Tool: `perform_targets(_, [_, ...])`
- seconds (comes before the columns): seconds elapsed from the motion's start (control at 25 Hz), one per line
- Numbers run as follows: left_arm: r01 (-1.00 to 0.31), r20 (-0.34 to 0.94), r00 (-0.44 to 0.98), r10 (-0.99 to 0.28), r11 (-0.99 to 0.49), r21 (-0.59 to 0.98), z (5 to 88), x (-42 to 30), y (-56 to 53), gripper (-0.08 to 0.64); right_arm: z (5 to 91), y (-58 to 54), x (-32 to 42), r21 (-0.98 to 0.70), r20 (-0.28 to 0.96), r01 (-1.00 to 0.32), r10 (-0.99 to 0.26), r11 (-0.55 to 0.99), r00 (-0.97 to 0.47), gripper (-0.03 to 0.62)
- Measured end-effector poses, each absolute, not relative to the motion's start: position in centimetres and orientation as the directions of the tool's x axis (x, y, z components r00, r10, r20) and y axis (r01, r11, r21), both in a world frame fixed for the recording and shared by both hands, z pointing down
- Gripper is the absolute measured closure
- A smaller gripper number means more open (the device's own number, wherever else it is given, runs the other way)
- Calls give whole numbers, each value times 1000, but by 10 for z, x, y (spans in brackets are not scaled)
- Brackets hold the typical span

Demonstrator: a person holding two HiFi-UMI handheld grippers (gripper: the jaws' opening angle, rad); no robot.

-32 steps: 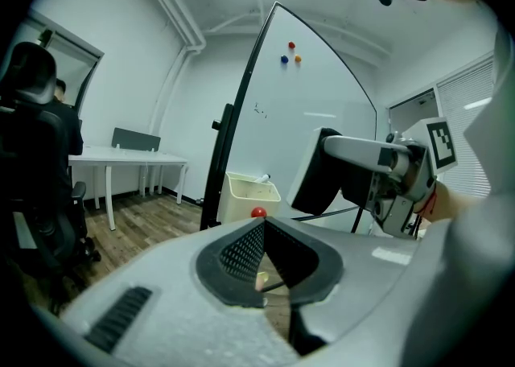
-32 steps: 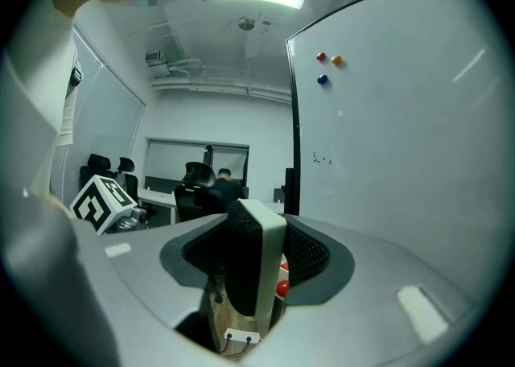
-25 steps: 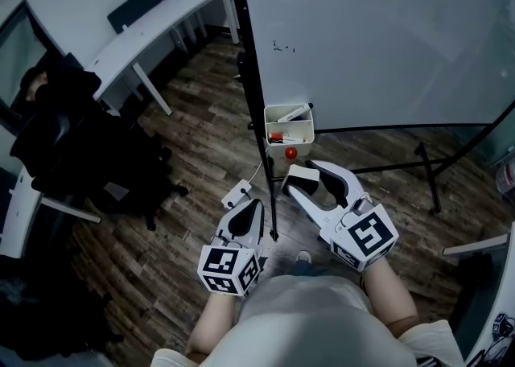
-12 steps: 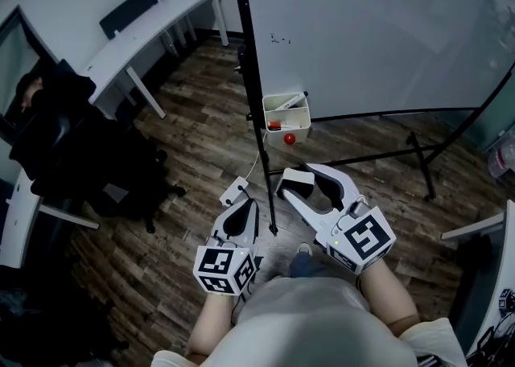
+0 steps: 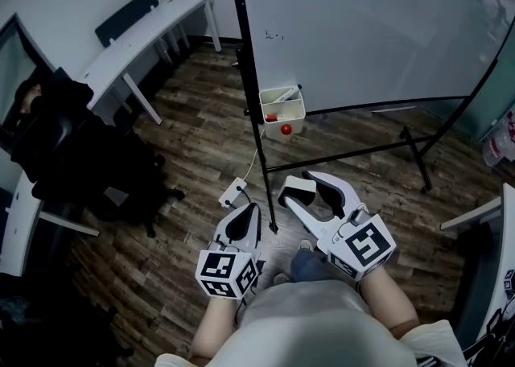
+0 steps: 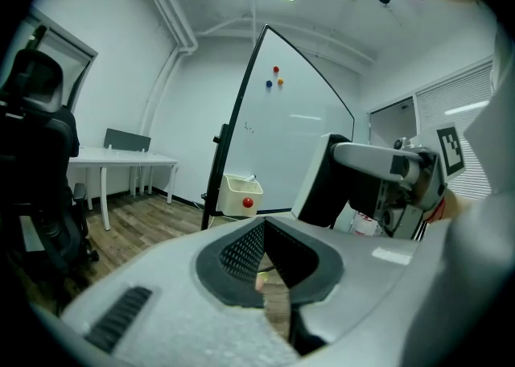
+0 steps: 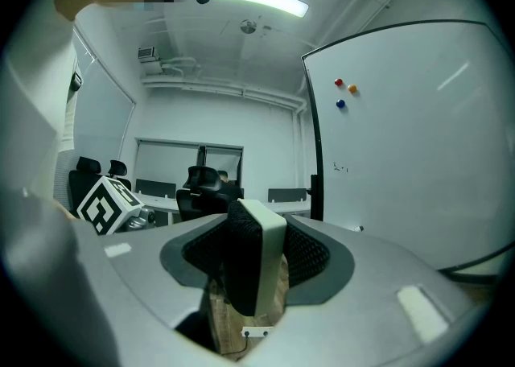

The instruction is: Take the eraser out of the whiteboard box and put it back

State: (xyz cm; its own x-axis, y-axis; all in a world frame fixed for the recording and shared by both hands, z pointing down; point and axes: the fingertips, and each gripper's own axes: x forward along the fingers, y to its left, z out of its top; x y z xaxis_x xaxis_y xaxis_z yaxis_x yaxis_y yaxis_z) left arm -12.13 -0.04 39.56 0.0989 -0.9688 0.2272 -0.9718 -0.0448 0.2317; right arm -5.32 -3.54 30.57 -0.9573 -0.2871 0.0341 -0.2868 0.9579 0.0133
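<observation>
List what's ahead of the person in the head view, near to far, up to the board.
left gripper → right gripper clamped on the eraser → whiteboard box → whiteboard

The floor (image 5: 193, 128) is dark wood planks. The whiteboard's black legs (image 5: 414, 158) stand on it. A black chair (image 5: 92, 160) stands at the left. A small white block (image 5: 234, 193) with a cord lies near the legs.
</observation>
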Motion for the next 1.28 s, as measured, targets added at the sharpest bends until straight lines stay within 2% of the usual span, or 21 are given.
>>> perform_targets(0.56, [-972,212,121,-970,-73,223,394,-107,32,557,315,9,-30,-11,22,-324,-323,946,-946,382])
perform_targets(1.28, [-970,193,125,-973,-79,229,392,-112,22,557,315,1,-31,-11,-11,-338,-338,941,-941,383])
